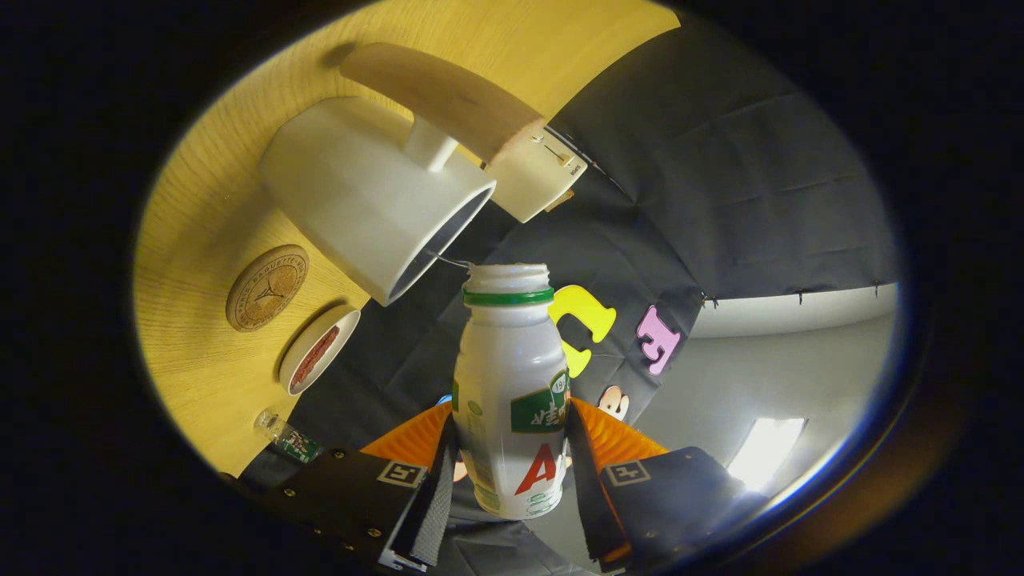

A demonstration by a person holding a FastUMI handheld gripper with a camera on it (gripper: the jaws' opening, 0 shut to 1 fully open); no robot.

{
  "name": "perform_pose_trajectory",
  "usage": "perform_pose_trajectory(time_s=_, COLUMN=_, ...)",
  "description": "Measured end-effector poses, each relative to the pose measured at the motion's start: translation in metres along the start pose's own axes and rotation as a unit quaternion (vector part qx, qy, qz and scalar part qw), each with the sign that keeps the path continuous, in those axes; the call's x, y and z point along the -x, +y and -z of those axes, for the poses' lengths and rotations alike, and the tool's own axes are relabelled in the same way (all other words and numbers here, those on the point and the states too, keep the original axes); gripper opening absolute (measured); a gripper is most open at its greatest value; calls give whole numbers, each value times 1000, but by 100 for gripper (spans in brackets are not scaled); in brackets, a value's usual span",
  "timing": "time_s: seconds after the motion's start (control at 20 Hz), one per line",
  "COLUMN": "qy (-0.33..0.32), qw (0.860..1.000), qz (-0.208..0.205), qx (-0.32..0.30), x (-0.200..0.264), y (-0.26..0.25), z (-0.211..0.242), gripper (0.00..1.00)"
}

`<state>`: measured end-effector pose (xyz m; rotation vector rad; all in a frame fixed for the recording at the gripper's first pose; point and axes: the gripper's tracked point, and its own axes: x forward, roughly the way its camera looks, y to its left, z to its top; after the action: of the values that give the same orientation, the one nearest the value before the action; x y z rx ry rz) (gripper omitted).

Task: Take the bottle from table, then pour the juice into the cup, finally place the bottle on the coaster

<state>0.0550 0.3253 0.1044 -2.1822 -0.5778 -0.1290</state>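
- The gripper [510, 472] is turned far over on its side, so the table [208, 240] looks tipped up like a wall.
- Its two fingers pinch the bottle [510, 392], one on each side of the lower part, and both press on it.
- The bottle is small and white with a green ring under its open mouth. The cap is off. The bottle's mouth points at the cup [372, 196].
- The cup is a big white mug with a handle. It stands on the table, well in from the edge, just past the mouth of the bottle. Its open mouth is dark inside and I cannot tell what is in it.
- A thin thread of liquid shows between the bottle's mouth and the rim of the cup.
- The coaster [267, 288] is round and brown. It lies flat on the table, just beside the cup, nearer the table's edge.
- A small white dish [318, 350] with something reddish-brown in it sits at the table's edge, close to the coaster.
- A small clear bottle [286, 436] lies near the same edge.
- A curved wooden piece [444, 96] sits behind the cup.
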Motion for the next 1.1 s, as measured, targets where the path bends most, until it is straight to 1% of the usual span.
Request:
perform_pose_trajectory(time_s=0.2, qy=-6, qw=1000, qz=5, qx=15, x=1, y=-2, z=-1, gripper=66)
perform_pose_trajectory(time_s=0.45, qy=-5, qw=1000, qz=-1, qx=18, x=0, y=-1, z=0, gripper=66)
perform_pose_trajectory(time_s=0.6, qy=5, qw=1000, qz=-17, qx=-10, x=-2, y=3, z=5, gripper=66)
perform_pose_trajectory(time_s=0.75, qy=22, qw=996, qz=-45, qx=-75, x=-3, y=17, z=18, gripper=66)
perform_pose_trajectory(time_s=0.85, qy=35, qw=987, qz=-69, qx=-141, x=-4, y=27, z=25, gripper=66)
perform_pose_trajectory(time_s=0.9, qy=42, qw=980, qz=-81, qx=-178, x=-3, y=31, z=26, gripper=66)
perform_pose_trajectory(time_s=1.0, qy=52, qw=961, qz=-98, qx=-255, x=-3, y=32, z=31, gripper=67)
perform_pose_trajectory(time_s=1.1, qy=59, qw=936, qz=-109, qx=-328, x=-4, y=33, z=33, gripper=67)
